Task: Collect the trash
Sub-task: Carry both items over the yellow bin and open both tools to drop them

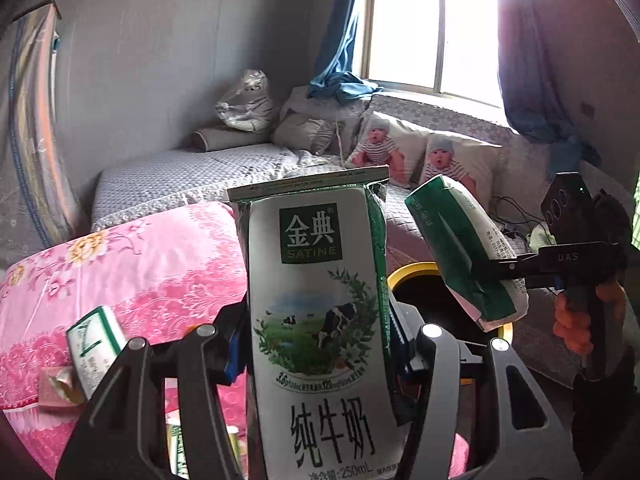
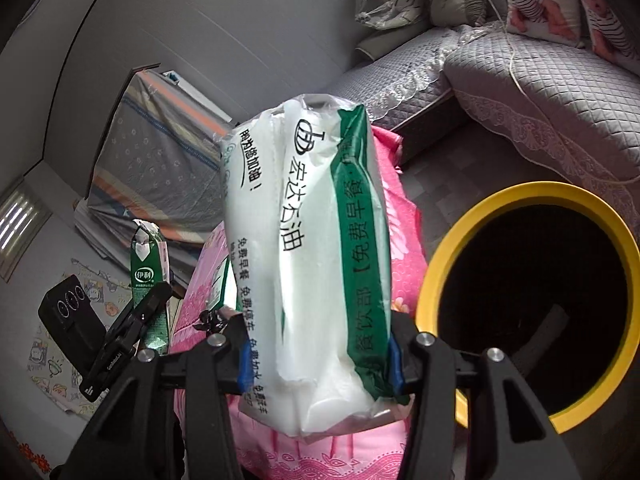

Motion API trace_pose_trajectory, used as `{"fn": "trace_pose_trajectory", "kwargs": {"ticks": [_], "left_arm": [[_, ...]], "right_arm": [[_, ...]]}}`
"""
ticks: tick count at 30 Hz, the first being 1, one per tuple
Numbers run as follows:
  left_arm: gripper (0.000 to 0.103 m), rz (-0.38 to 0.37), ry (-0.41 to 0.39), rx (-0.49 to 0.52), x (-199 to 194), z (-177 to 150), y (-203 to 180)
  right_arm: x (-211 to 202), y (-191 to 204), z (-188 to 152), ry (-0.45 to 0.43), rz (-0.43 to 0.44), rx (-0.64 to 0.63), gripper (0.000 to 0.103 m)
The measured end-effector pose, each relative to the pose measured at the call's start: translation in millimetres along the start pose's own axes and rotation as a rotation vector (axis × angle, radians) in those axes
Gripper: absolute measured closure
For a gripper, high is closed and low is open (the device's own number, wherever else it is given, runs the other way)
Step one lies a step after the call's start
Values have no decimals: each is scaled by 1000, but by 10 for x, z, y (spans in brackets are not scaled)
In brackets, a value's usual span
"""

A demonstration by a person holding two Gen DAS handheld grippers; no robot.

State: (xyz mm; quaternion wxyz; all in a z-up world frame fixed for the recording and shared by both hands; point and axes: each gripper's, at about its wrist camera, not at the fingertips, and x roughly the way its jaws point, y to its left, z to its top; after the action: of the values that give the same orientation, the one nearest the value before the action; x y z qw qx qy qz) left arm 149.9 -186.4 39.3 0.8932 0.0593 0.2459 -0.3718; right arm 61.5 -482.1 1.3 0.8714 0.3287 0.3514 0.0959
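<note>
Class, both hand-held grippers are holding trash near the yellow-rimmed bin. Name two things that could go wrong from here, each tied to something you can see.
1. The right hand-held gripper pinches the soft white-and-green plastic tissue pack near its lower end, beside the yellow-rimmed black bin, not over it; released now, it may miss.
2. The left hand-held gripper holds the white-and-green milk carton close to that pack; both could collide at the bin's opening.

Grey walls (image 1: 160, 40) enclose a quilted grey sofa (image 1: 192, 176) beneath a bright window (image 1: 432, 36) with blue curtains (image 1: 340, 40).
</note>
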Motion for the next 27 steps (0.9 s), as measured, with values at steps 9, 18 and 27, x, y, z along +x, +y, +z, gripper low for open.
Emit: {"fn": "trace_pose_trajectory", "kwargs": {"ticks": [9,18,27], "left_arm": [[51,-110,50,27,759,170,-570],[51,-126,162,39,1467,101,-875],[51,-152,233,-2,1920,123,-1002]], "right_arm": [[-149,-545,-22,-71,-172,74,57],[-34,-1026,-99,-63,-223,188,57],[-8,-1242,-140,-55,-242,254,56]]}}
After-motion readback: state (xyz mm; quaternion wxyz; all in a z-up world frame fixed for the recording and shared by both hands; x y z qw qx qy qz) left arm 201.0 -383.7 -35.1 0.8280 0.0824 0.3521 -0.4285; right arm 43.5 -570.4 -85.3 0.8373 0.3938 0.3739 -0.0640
